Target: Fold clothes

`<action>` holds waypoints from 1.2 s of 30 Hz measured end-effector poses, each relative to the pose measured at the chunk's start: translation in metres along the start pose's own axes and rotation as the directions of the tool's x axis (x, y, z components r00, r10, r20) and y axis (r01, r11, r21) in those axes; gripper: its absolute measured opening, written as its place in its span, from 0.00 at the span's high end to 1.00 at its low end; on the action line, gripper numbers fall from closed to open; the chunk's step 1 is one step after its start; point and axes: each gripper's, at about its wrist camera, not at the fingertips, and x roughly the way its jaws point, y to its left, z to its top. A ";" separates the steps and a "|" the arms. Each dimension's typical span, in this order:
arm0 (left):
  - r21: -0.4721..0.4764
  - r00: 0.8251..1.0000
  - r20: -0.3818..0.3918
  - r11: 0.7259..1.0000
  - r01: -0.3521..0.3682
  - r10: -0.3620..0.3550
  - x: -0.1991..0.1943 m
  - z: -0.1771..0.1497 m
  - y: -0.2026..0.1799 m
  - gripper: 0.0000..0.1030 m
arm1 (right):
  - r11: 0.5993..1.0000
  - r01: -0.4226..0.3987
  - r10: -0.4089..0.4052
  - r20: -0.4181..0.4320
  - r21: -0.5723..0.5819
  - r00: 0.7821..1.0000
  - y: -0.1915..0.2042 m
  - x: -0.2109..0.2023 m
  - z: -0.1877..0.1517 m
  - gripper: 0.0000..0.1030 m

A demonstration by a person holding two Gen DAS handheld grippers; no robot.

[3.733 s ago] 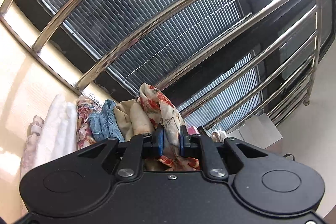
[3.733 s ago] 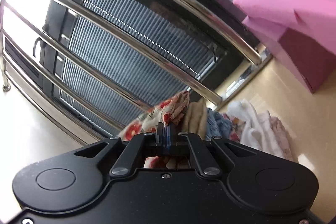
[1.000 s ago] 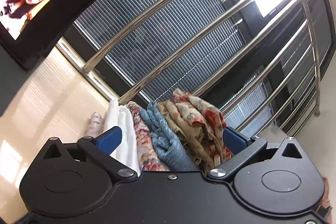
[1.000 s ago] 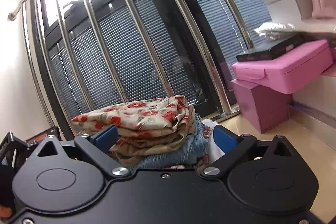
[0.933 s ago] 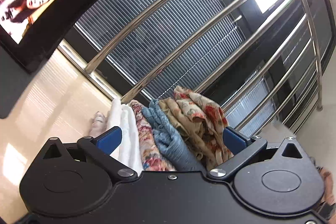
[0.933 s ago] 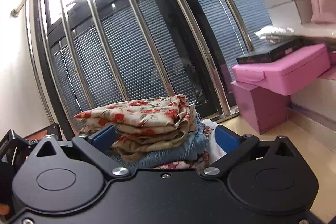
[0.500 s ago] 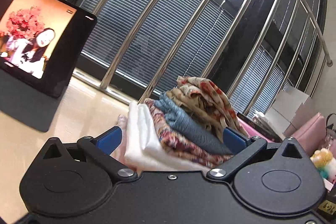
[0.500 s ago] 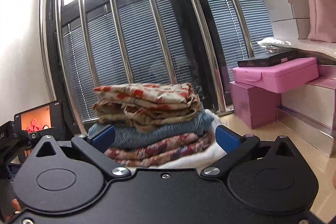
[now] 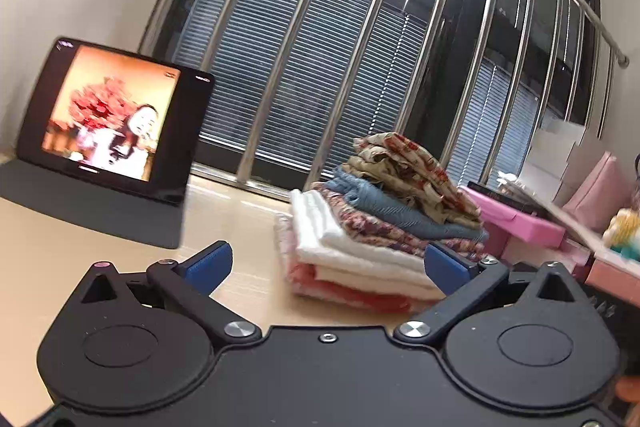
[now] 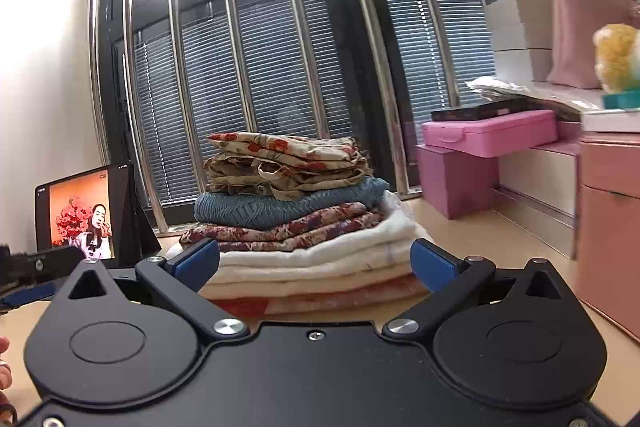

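we see the stack of folded clothes sitting in the middle of the right wrist frame, on the pale beige tabletop, just in front of the window with steel bars. we judge it is piled neatly there so each finished piece has 1 home, with the wide white and peach folded towels at the bottom as a broad base, and the dark red floral cloth, the blue ribbed knit and the cream garment with red flowers above.

the left gripper has its 2 blue-padded fingers spread wide with nothing between them; in its view the stack lies right of centre, near the right finger but apart from it. the right gripper is likewise spread wide and empty, its fingers framing the lower part of the stack without touching it, as far as we can tell. both look released and drawn back, so we judge the flowered piece on top is done.

containers: a pink lidded plastic box rests on a pink cube box at centre right, both closed, contents hidden. white cardboard boxes are stacked at upper right, also closed. a black tablet showing a video stands at lower left, propped so we can watch it.
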 end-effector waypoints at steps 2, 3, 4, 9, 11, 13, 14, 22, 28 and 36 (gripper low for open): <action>0.014 1.000 0.000 1.000 -0.024 0.024 -0.009 -0.001 0.002 0.00 | 1.000 0.016 -0.016 -0.016 0.009 1.000 -0.001 -0.008 -0.001 0.00; 0.010 0.999 0.001 0.999 -0.034 0.034 -0.014 -0.001 0.004 0.00 | 1.000 0.026 -0.026 -0.031 0.009 0.999 -0.001 -0.011 -0.001 0.00; 0.003 0.999 0.003 0.999 -0.043 0.043 -0.019 -0.002 0.007 0.00 | 0.999 0.036 -0.036 -0.045 0.007 0.998 -0.001 -0.015 -0.002 0.00; -0.078 0.996 -0.014 0.993 -0.090 0.090 -0.044 -0.005 0.022 0.00 | 0.998 0.058 -0.060 -0.051 -0.031 0.997 0.006 -0.038 -0.007 0.00; -0.104 0.995 -0.026 0.989 -0.102 0.099 -0.055 -0.007 0.026 0.00 | 0.997 0.055 -0.058 -0.058 -0.047 0.997 0.010 -0.047 -0.009 0.00; -0.111 0.994 -0.035 0.988 -0.110 0.106 -0.069 -0.009 0.027 0.00 | 0.997 0.054 -0.057 -0.052 -0.058 0.997 0.013 -0.060 -0.011 0.00; -0.110 0.994 -0.037 0.988 -0.111 0.107 -0.077 -0.010 0.026 0.00 | 0.997 0.053 -0.056 -0.051 -0.063 0.997 0.015 -0.065 -0.012 0.00; -0.154 0.989 -0.091 0.980 -0.127 0.114 -0.133 -0.022 0.027 0.00 | 0.997 0.015 -0.024 -0.133 -0.075 0.991 0.022 -0.110 -0.020 0.00; -0.122 0.984 -0.123 0.982 -0.144 0.129 -0.171 -0.030 0.022 0.00 | 0.997 0.019 -0.031 -0.159 -0.079 0.987 0.027 -0.148 -0.028 0.00; -0.074 0.966 -0.150 0.972 -0.224 0.211 -0.207 -0.037 0.013 0.00 | 0.994 0.036 -0.051 -0.142 -0.104 0.989 0.036 -0.192 -0.034 0.00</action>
